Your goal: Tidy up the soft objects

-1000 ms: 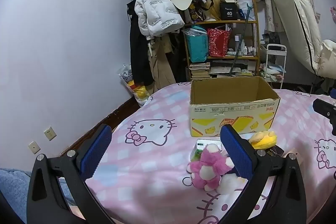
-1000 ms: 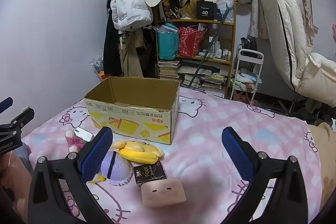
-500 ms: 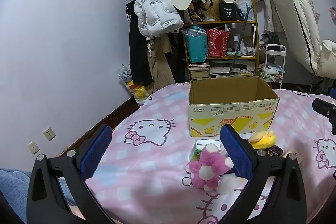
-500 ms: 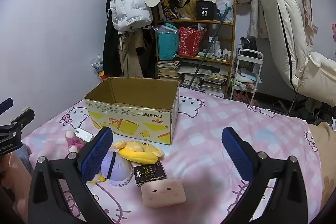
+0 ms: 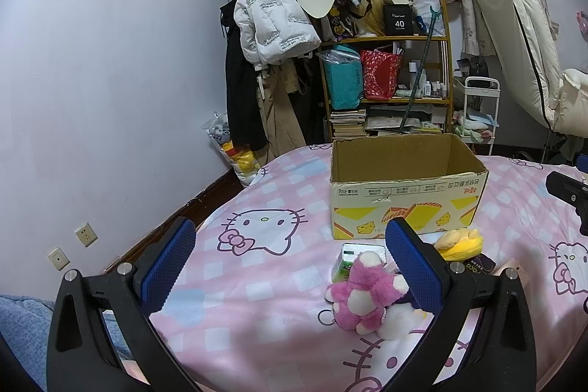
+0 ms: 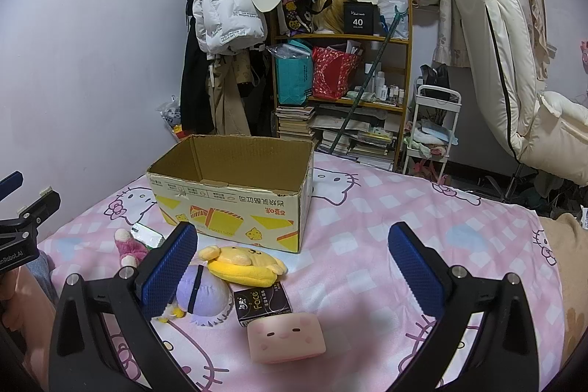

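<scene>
An open cardboard box [image 5: 404, 193] [image 6: 235, 204] stands on the pink Hello Kitty bedspread [image 5: 257, 281]. In front of it lie a pink plush [image 5: 362, 292] [image 6: 126, 247], a yellow plush [image 6: 242, 263] [image 5: 457, 241], a purple-white plush [image 6: 204, 292] and a pink squishy block [image 6: 286, 337]. My left gripper [image 5: 290, 267] is open and empty, with the pink plush beside its right finger. My right gripper [image 6: 294, 267] is open and empty above the yellow plush and the block.
A black "face" packet [image 6: 262, 304] and a green-white pack [image 5: 345, 259] lie among the toys. A cluttered shelf [image 6: 341, 79], hanging coats [image 5: 264, 43] and a white chair [image 6: 496, 61] stand behind the bed. A wall [image 5: 92, 98] runs along the left.
</scene>
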`<state>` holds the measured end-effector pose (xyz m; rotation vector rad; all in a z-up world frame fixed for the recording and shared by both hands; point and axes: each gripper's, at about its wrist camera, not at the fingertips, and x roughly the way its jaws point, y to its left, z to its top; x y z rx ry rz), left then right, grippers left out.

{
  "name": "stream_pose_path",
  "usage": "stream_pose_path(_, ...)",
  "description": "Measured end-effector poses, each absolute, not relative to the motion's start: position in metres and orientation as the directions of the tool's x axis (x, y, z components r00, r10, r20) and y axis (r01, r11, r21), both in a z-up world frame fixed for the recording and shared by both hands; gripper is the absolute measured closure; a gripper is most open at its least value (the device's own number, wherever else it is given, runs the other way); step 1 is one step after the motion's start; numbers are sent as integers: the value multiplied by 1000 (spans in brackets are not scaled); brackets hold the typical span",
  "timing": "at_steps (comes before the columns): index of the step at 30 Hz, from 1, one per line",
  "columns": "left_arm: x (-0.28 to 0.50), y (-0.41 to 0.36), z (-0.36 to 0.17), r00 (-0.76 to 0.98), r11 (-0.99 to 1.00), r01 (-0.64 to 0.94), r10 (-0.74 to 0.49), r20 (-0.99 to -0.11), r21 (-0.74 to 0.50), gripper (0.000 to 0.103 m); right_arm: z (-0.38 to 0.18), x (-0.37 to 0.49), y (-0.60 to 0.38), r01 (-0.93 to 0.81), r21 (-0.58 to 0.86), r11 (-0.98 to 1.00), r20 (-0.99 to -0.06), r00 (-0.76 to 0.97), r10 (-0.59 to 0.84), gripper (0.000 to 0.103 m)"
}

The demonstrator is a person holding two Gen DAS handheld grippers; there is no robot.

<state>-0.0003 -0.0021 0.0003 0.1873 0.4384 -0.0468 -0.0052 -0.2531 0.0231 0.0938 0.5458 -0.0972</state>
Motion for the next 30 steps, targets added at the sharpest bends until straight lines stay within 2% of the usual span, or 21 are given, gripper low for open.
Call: stream_pose_path(30, -1, -2, 0, 906, 982, 85, -4, -424, 172, 1, 24, -6, -253, 124, 62, 990, -516, 854, -74, 0)
